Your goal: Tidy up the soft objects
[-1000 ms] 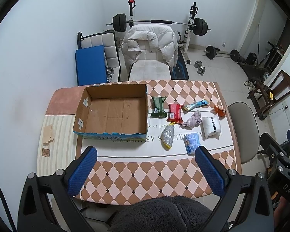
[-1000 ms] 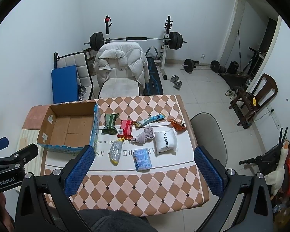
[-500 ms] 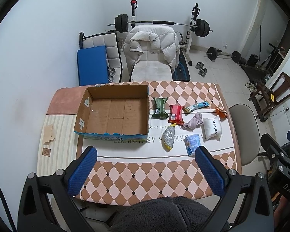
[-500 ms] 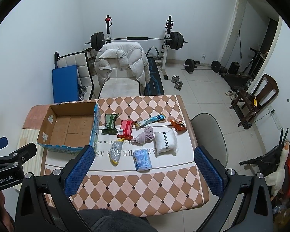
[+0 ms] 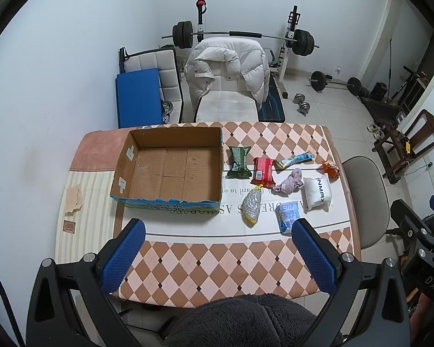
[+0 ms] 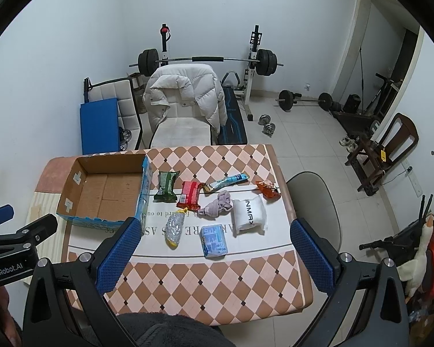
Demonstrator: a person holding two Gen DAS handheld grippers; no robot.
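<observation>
From the left wrist, the left tool (image 5: 217,248) hangs spread and empty above the near edge of the table (image 5: 217,269). The box (image 5: 170,167), open and bare inside, lies ahead and to its left; the soft items lie ahead and to its right, beside the box. The sock (image 5: 289,183) sits mid-cluster, between the red pack (image 5: 264,171) and the white pack (image 5: 318,192). From the right wrist, the right tool (image 6: 215,254) is likewise spread and holds nothing; the blue pack (image 6: 214,240) lies almost straight ahead, its long axis running away from the tool, so the right hand looks the nearer. The table wears a checked cloth; behind it stand a chair with a white jacket (image 6: 185,92) and a barbell rack (image 6: 208,57).
</observation>
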